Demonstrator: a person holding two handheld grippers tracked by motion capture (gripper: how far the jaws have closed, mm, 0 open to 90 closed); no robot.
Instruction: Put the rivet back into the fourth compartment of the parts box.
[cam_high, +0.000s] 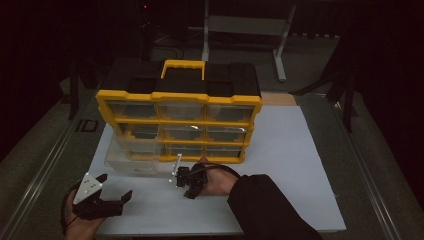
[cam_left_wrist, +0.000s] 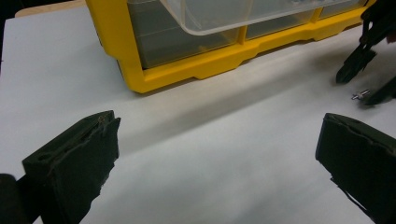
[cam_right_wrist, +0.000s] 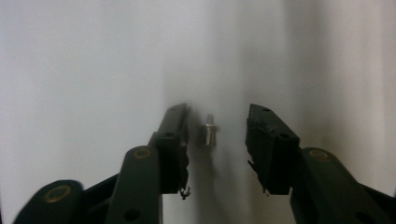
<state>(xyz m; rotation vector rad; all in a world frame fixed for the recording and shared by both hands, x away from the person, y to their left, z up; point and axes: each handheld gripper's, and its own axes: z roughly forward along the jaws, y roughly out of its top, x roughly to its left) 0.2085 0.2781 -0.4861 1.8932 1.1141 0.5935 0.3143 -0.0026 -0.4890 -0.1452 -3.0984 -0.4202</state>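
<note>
A small metal fitting (cam_right_wrist: 209, 131) is seen lying on the white worktop (cam_right_wrist: 84, 70), between the fingers (cam_right_wrist: 173, 135) of the right gripper (cam_right_wrist: 215, 140). The fingers are parted and no contact with the fitting is evident; it lies nearer the left-hand finger in the right gripper view. Its long axis runs along the fingers, narrow end pointing away from the camera. It appears cylindrical, bright and smooth; finer detail is too blurred to tell.

The left gripper (cam_high: 112, 192) is held wide open and empty over the worktop, well apart from the fitting. The right gripper is judged the nearer, and a straight closure is judged sufficient.

Behind stands a yellow organiser (cam_high: 177, 112), of hard plastic, with clear drawers and a black top. One clear drawer (cam_high: 135, 162) at lower left is pulled out.
</note>
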